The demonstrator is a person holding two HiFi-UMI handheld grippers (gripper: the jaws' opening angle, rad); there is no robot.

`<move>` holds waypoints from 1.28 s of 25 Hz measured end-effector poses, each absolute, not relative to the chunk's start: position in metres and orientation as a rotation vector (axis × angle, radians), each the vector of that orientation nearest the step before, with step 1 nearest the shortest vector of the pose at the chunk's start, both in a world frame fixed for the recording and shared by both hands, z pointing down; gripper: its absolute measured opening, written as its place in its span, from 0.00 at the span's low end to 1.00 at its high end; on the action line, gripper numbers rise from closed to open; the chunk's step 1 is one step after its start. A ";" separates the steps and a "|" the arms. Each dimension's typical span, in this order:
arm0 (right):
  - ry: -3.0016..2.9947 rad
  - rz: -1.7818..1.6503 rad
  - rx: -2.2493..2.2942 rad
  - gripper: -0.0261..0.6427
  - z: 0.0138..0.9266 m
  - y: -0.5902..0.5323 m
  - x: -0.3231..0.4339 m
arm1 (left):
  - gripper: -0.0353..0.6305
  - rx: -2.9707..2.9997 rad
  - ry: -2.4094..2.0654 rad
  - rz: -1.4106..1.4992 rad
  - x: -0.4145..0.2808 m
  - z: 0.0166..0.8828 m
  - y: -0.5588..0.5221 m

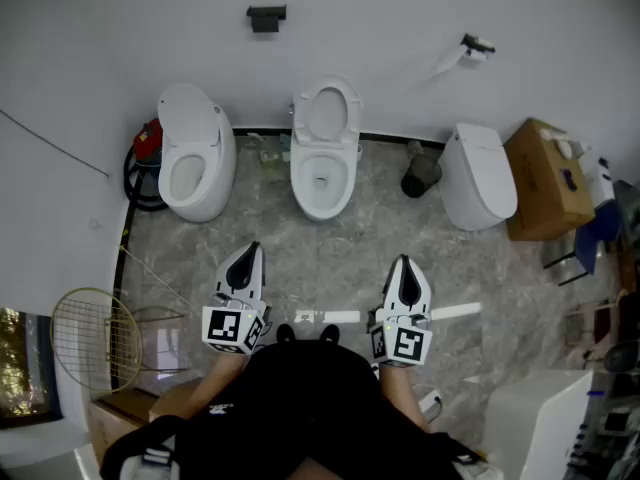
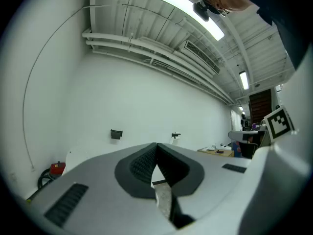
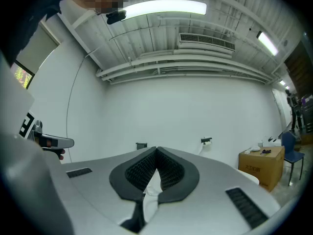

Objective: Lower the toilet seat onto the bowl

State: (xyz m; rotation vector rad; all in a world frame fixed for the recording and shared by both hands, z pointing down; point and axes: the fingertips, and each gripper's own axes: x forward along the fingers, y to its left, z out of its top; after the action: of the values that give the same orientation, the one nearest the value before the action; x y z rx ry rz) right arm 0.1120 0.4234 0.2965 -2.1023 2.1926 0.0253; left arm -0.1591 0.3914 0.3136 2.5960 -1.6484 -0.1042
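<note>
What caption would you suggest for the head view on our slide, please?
Left gripper and right gripper, both shut and empty, face the middle toilet, whose seat stands raised.

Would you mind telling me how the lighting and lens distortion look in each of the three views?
Head view: even, soft light with only faint shadows; the fisheye bows the foot of the wall. Left gripper view: the ceiling lamp is blown out, and the edges are darkly vignetted. Right gripper view: the strip light glares, and the ceiling pipes curve.
</note>
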 end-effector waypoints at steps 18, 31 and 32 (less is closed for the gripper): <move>2.209 0.039 -2.077 0.06 0.297 0.425 0.119 | 0.06 2.600 -1.644 -0.090 -0.146 0.315 0.394; 2.218 0.068 -2.076 0.06 0.307 0.431 0.123 | 0.07 2.622 -1.658 -0.029 -0.142 0.318 0.399; 2.219 0.063 -2.078 0.06 0.307 0.431 0.122 | 0.08 2.623 -1.659 -0.024 -0.141 0.318 0.399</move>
State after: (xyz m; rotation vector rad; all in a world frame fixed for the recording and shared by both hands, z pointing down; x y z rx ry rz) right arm 0.1222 0.4314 0.3065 -2.0783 2.2187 0.0632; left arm -0.1414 0.3991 0.3185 2.6232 -1.6590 -0.0244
